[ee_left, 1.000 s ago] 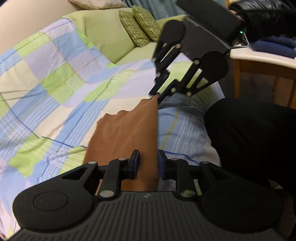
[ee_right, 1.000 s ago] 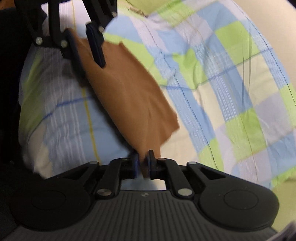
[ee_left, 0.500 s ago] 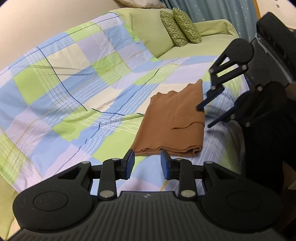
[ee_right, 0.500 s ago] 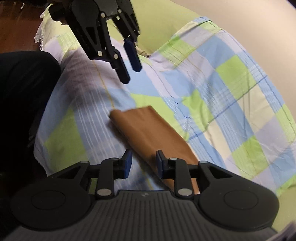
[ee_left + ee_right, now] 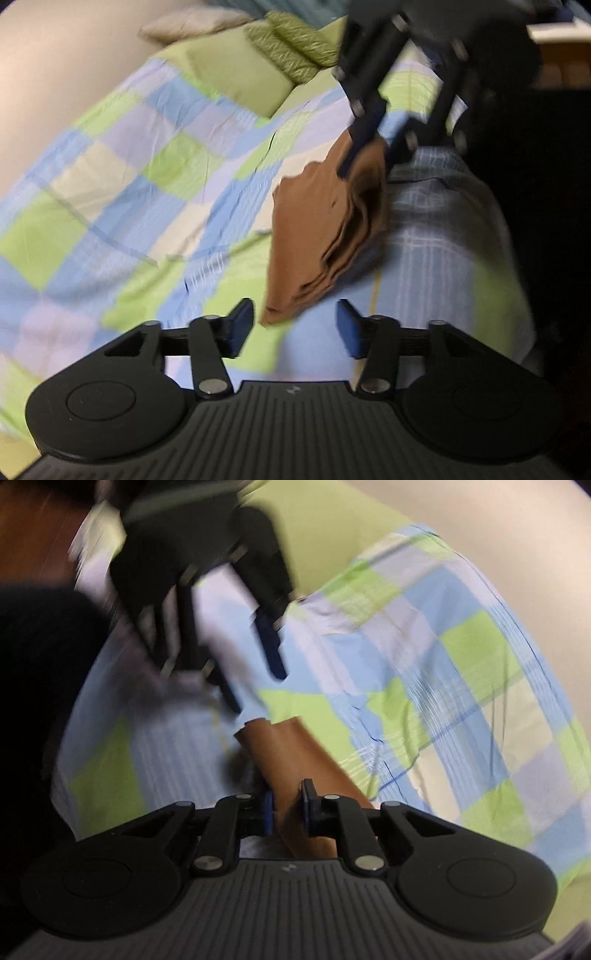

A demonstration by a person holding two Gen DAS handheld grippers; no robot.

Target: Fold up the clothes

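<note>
Now the right gripper [image 5: 287,809] has closed on the folded brown garment [image 5: 325,236], lifting it off the checked bedspread [image 5: 147,192]; the left gripper [image 5: 295,326] has spread wide, holding nothing.

Brown garment [image 5: 325,229] on blue, green, lilac checked bedspread [image 5: 147,192].

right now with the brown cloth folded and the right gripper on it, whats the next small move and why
Probably carry the folded brown cloth aside and set it down. The right gripper has its fingers around one end, apparently lifting it off the checked bedspread, layers hanging stacked. The left gripper is open and empty, so the fold looks finished. Blur makes the grip uncertain.
</note>
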